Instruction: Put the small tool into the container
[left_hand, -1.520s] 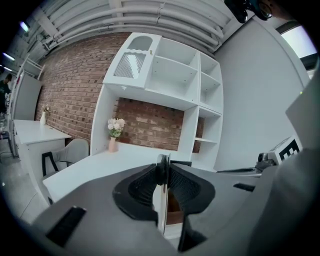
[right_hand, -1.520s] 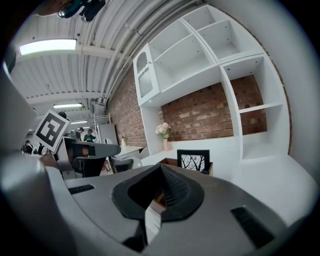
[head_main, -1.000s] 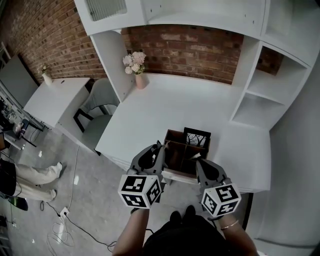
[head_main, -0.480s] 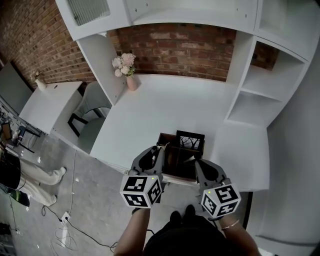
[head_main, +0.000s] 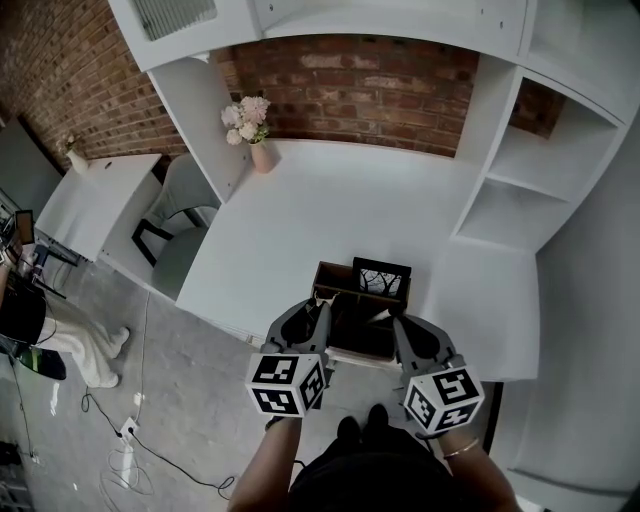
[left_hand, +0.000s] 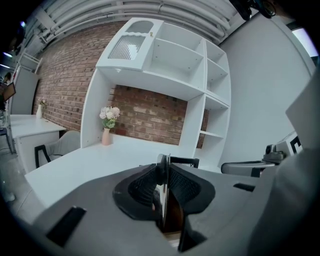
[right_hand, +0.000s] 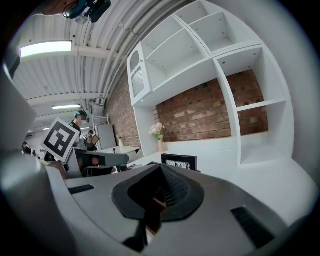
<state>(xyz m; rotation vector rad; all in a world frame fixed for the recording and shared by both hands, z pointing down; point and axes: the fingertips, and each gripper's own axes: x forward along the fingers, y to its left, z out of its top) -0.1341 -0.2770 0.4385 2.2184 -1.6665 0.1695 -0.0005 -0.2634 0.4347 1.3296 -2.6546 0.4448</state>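
Hovering at near edge of white desk (head_main: 330, 220), where wooden divided container (head_main: 330, 272) sits. I have both grippers at its near side. Left gripper (head_main: 322, 308) is clamped on thin silvery strip (left_hand: 163, 175), my guess the small tool, upright by container's near-left corner, not yet in. Right gripper (head_main: 398, 326) is closed on wooden edge (right_hand: 153, 210), likely container's near wall, steadying. Next: lower strip into compartment, release. Strip's lower end is hidden by pads, compartments dark, tool type unclear.

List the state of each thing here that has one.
Left tongs: shut on a thin flat silvery tool.
Right tongs: shut on the wall of the brown wooden compartment box.
Brown wooden compartment box: open-topped, at the white desk's near edge.
Pink vase of flowers: upright.
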